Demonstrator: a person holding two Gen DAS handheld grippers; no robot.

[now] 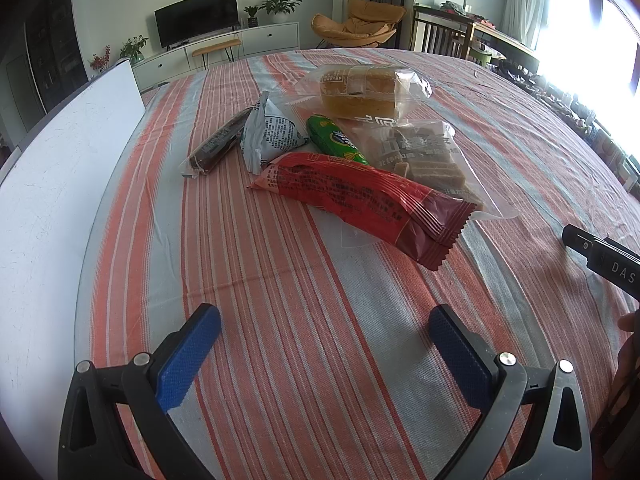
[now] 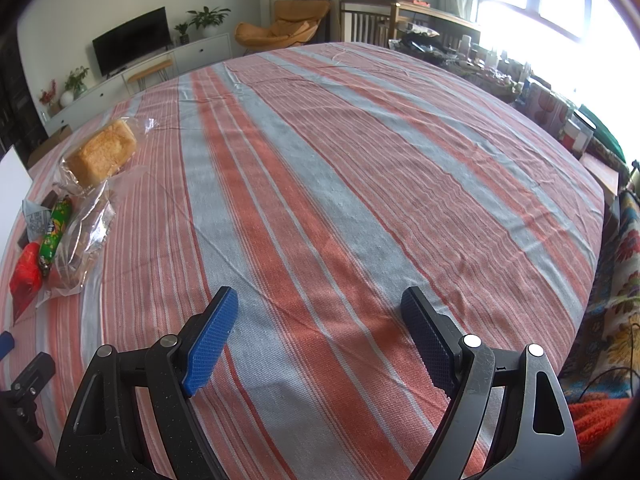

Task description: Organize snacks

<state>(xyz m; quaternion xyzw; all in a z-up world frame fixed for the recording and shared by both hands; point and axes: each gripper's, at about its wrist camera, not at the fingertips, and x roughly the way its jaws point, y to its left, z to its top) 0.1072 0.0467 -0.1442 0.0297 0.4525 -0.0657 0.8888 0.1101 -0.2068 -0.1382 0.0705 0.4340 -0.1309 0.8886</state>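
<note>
Two claws, both spread wide and empty, hover low over the striped counter. Left claw faces the snack cluster: red packet nearest, overlapping a clear bag of wafer pieces; beyond, green packet, pale blue-grey pouch, dark bar, then wrapped bread farthest. White board stands at left. Right claw faces bare cloth; snacks sit well off at its left edge. Only this view shows the cluttered window-side shelf.
</note>
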